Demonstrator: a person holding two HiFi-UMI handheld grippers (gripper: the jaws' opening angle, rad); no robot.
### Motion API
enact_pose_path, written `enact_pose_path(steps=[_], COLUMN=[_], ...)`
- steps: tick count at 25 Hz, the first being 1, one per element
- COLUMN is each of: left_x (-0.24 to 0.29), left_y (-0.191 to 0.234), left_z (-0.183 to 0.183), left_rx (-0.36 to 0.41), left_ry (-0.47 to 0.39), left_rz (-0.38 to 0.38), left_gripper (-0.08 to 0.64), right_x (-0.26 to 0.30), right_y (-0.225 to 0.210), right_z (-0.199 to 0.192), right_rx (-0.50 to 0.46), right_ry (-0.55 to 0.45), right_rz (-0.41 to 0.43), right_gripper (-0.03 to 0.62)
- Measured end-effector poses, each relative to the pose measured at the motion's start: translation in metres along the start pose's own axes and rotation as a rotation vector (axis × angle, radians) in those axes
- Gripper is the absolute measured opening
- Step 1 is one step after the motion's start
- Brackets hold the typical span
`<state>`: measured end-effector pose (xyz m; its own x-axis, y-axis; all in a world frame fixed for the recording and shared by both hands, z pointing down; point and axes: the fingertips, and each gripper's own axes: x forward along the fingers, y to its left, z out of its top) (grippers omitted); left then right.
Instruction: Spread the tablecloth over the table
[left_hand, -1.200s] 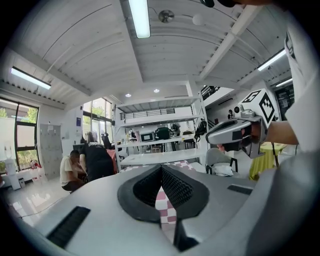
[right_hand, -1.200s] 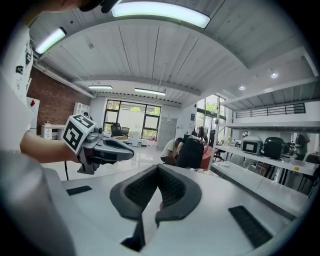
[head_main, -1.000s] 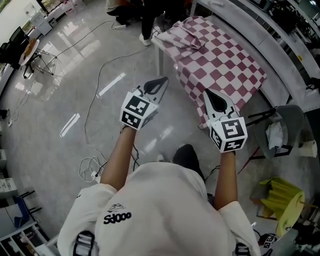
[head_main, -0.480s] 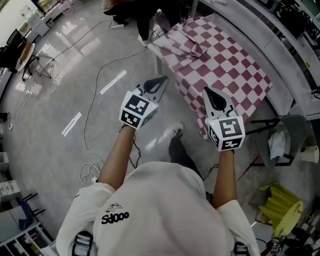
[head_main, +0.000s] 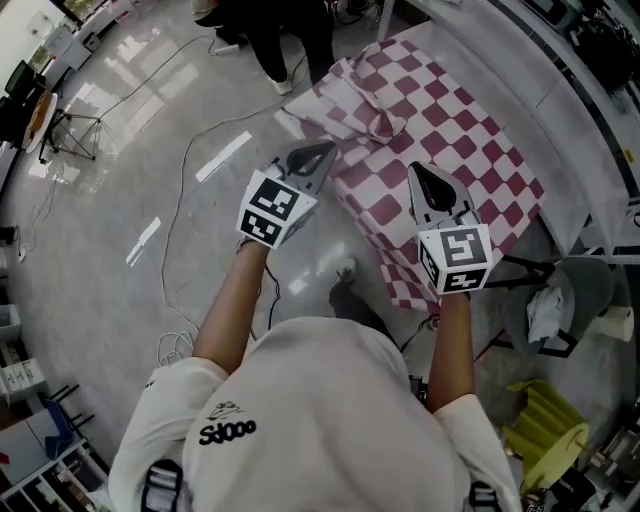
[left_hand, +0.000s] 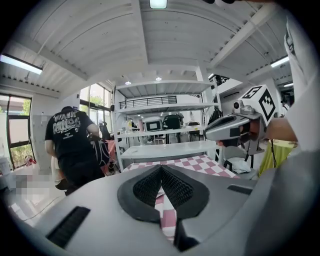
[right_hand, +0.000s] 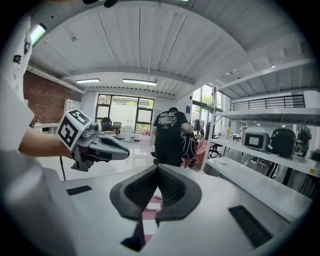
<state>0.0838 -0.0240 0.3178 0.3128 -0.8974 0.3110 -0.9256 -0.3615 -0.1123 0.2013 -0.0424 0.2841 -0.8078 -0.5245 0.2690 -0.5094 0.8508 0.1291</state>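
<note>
A pink-and-white checked tablecloth (head_main: 455, 150) lies on the table (head_main: 480, 50) at the upper right, bunched and folded over at its far left corner (head_main: 368, 108), with its near edge hanging down. My left gripper (head_main: 322, 151) is shut and holds nothing, its tip at the cloth's left edge. Over the near part of the cloth my right gripper (head_main: 419, 172) is also shut and holds nothing. In the left gripper view the cloth (left_hand: 200, 162) lies beyond the shut left gripper (left_hand: 161, 167), and the right gripper (left_hand: 227, 127) shows at the right. The right gripper view shows the right gripper (right_hand: 158, 167) shut and the left gripper (right_hand: 107, 147) beside it.
A person in black (head_main: 290, 30) stands at the table's far end. Cables (head_main: 185, 190) trail over the shiny floor on the left. A grey chair (head_main: 570, 290) and a yellow object (head_main: 545, 425) stand at the right. Shelving (left_hand: 165, 107) runs behind the table.
Both grippers have moved toward the table, side by side. The cloth's near edge, which lay ahead of them, now lies under their tips. Both stay shut.
</note>
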Motion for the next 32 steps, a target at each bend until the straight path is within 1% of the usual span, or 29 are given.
enact_pose_path(steps=[4,8,12,15,16,17,18,21,26,28,32], left_x=[0.034,0.06,0.083,0.099,0.104,0.11,0.117,0.138,0.176,0.196,0.229], left_y=[0.01,0.018,0.026,0.026,0.026,0.027,0.028,0.029,0.044,0.055,0.068], left_z=[0.004,0.004,-0.007,-0.022,-0.028,-0.035,-0.042,-0.065,-0.105,-0.122,-0.169], left_rx=[-0.001,0.003,-0.005,-0.014,-0.013,-0.007,0.004,0.038,0.085,0.126,0.243], left_ry=[0.018,0.035,0.071,0.117,0.136,0.155,0.175,0.233,0.325,0.365,0.446], left_rz=[-0.011,-0.021,-0.029,-0.054,-0.065,-0.076,-0.088,-0.128,-0.191,-0.214,-0.281], left_gripper=[0.028,0.028,0.029,0.029,0.041,0.091,0.113,0.15,0.201,0.22,0.276], right_x=[0.021,0.037,0.048,0.055,0.057,0.06,0.063,0.072,0.097,0.112,0.138], right_y=[-0.031,-0.052,-0.068,-0.073,-0.073,-0.073,-0.073,-0.071,-0.073,-0.077,-0.074], right_z=[-0.002,-0.007,-0.014,-0.025,-0.029,-0.032,-0.036,-0.048,-0.068,-0.076,-0.097], right_rx=[0.012,0.022,0.03,0.044,0.05,0.054,0.056,0.066,0.113,0.138,0.188], right_ry=[0.011,0.021,0.035,0.056,0.062,0.069,0.076,0.108,0.169,0.192,0.248], right_rz=[-0.005,-0.001,0.002,-0.001,0.0,0.0,0.0,-0.013,-0.062,-0.089,-0.151], right_gripper=[0.021,0.021,0.021,0.021,0.021,0.021,0.021,0.021,0.021,0.021,0.021])
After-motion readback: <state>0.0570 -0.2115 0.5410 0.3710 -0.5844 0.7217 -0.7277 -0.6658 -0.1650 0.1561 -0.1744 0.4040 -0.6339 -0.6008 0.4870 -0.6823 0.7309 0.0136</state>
